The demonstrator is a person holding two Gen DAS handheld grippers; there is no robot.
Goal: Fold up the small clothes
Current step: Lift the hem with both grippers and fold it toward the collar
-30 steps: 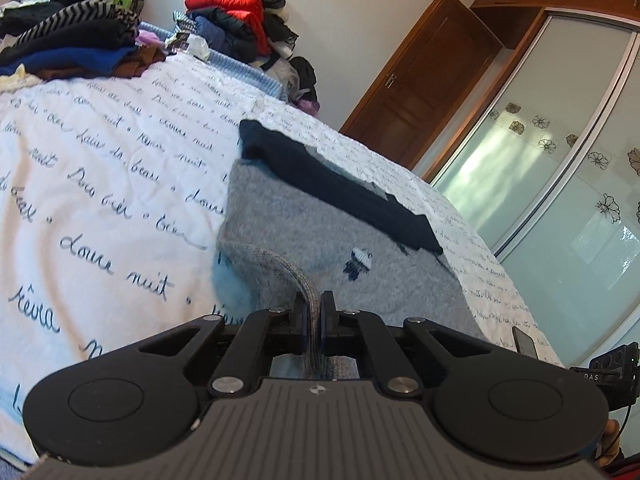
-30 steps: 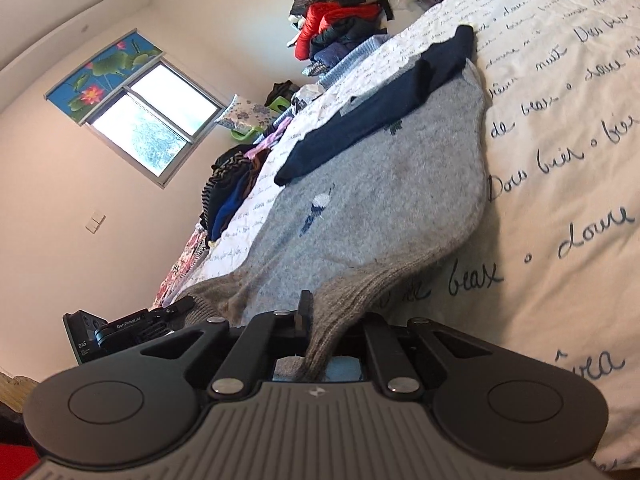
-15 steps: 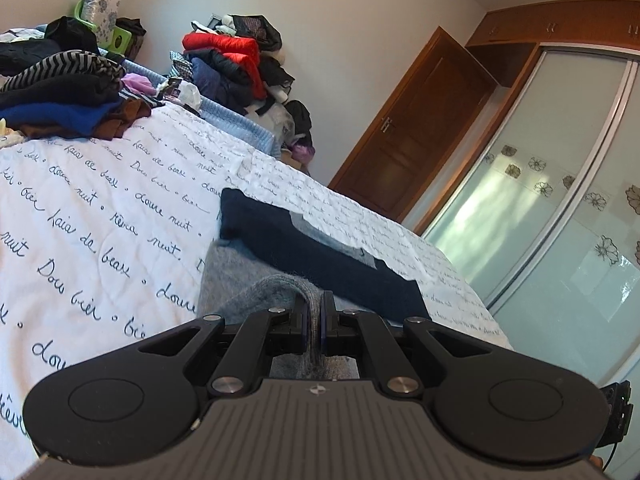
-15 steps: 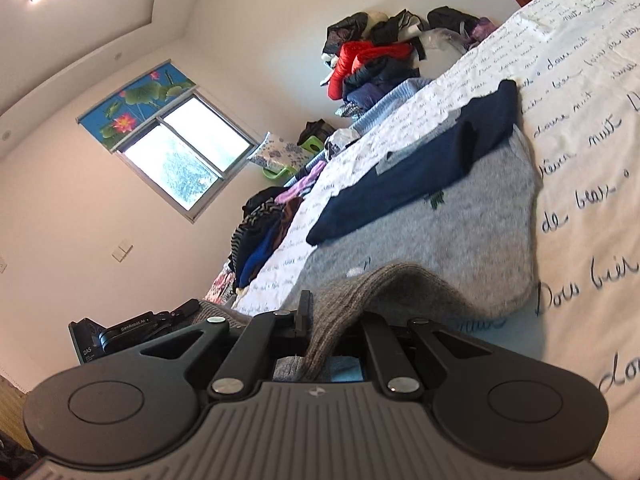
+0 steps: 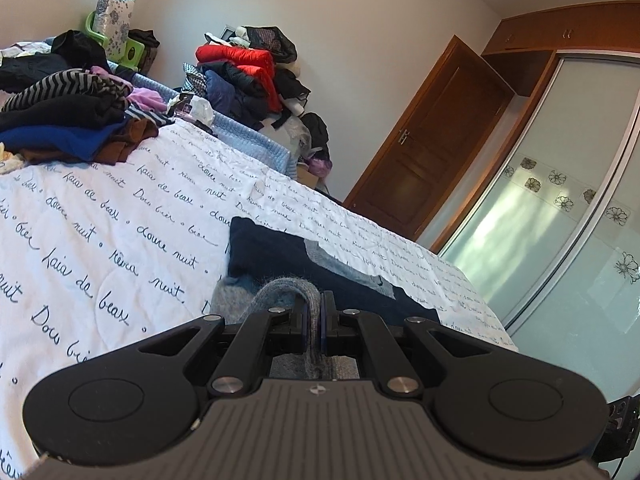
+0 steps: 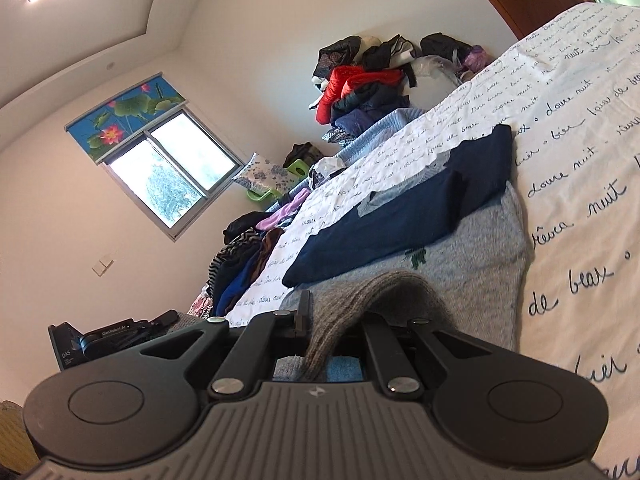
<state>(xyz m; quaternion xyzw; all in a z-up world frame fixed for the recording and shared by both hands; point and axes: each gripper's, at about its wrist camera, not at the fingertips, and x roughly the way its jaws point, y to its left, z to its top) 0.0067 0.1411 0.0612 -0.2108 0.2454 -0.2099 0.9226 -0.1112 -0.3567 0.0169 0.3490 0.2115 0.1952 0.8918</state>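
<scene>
A grey knit sweater with a navy upper part (image 6: 472,240) lies on the white bedspread with black script (image 5: 100,232). My left gripper (image 5: 316,312) is shut on the sweater's ribbed grey hem (image 5: 280,290), lifted and arched over toward the navy part (image 5: 288,256). My right gripper (image 6: 320,320) is shut on the same ribbed hem (image 6: 384,296), which drapes over its fingers. The hem hides the right gripper's right finger. A small dark green emblem (image 6: 416,258) shows on the grey body.
A stack of folded dark and striped clothes (image 5: 68,116) sits on the bed at the far left. A heap with a red jacket (image 5: 244,68) stands by the wall. A wooden door (image 5: 432,148) and glazed wardrobe doors (image 5: 560,240) are to the right. A window (image 6: 168,176) is on the left wall.
Both grippers have risen and moved forward over the sweater, carrying the hem toward the navy part. Less of the grey body shows in both views now.
</scene>
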